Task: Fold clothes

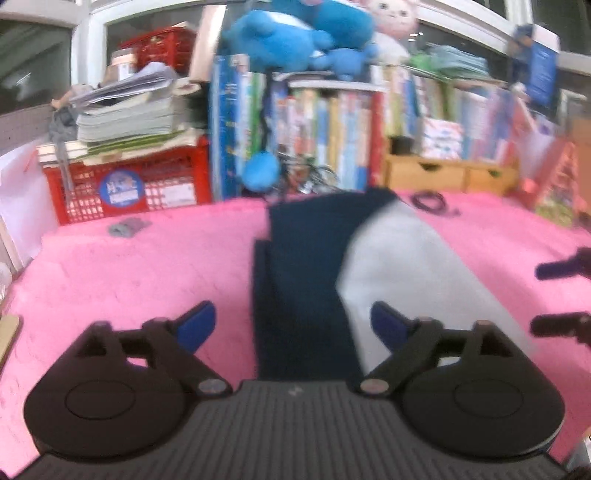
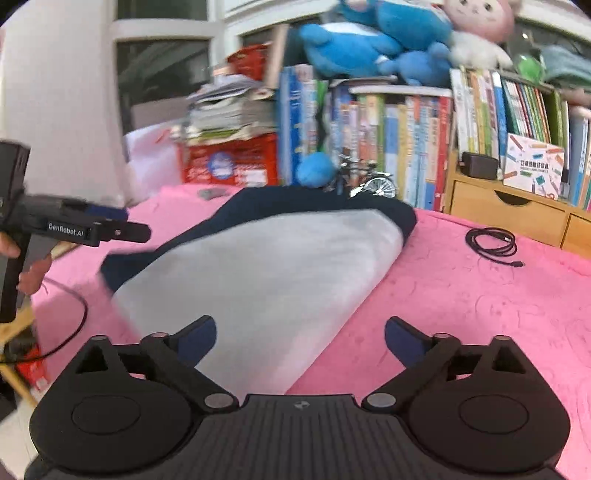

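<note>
A garment with a navy part (image 1: 303, 266) and a light grey part (image 1: 406, 266) lies lengthwise on the pink cloth-covered table (image 1: 147, 266). My left gripper (image 1: 293, 325) hovers open over its near end, nothing between the blue-padded fingers (image 1: 197, 325). My right gripper's dark fingers (image 1: 554, 269) show at the right edge of the left wrist view. In the right wrist view the grey part (image 2: 258, 280) spreads ahead, navy (image 2: 314, 201) behind it. My right gripper (image 2: 301, 338) is open above the garment's near right edge. The left gripper (image 2: 122, 229) shows side-on at the left.
Books (image 1: 332, 136) line the back of the table, with blue plush toys (image 1: 295, 33) on top. A red crate (image 1: 122, 184) with stacked papers stands back left, wooden drawers (image 2: 506, 214) back right. A coiled black cable (image 2: 491, 242) lies right of the garment. A small bicycle model (image 2: 365, 182) stands behind it.
</note>
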{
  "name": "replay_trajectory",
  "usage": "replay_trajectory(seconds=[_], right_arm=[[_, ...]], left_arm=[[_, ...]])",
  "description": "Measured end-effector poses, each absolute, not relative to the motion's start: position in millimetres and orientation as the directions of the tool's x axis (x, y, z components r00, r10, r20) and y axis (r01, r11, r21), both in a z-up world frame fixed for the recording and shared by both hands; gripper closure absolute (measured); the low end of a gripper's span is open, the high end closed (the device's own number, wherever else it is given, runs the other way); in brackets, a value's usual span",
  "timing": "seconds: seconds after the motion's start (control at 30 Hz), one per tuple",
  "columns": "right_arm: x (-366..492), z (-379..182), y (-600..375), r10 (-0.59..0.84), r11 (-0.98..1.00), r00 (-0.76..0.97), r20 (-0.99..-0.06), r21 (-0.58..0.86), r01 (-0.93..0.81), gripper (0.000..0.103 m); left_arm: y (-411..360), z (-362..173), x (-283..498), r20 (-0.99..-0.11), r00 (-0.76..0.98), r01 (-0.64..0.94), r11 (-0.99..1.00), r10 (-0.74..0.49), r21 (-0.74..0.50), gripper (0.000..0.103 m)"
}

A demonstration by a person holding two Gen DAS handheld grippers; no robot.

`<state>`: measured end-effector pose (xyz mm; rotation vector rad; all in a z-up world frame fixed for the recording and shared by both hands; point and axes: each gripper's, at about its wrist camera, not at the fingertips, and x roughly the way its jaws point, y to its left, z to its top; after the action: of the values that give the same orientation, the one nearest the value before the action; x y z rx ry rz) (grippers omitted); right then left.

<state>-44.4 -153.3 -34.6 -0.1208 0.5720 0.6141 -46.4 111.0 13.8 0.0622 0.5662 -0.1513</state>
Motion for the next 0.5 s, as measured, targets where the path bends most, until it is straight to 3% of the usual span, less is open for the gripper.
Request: replay_trajectory(seconds=[0.13, 0.33, 0.5], right_arm=[[-80, -45, -143, 0.453, 0.833, 0.685, -0.57, -0.003, -0.553, 0.001], [-103, -53, -138, 0.427, 0.848, 0.678, -0.599, 0.005, -0.53, 0.0], [-106, -51, -137, 0.421, 0.853, 0.682, -0.598, 0.004, -0.522, 0.0]], left_arm=[[91, -2, -66, -0.588, 0.794, 0.175, 0.984, -0.151, -0.016, 0.0], [74, -10, -68, -0.665, 0.744, 0.129, 0.991, -0.071, 0.039, 0.0], [75, -12, -70, -0.691, 0.713, 0.139, 0.99, -0.118, -0.026, 0.0]])
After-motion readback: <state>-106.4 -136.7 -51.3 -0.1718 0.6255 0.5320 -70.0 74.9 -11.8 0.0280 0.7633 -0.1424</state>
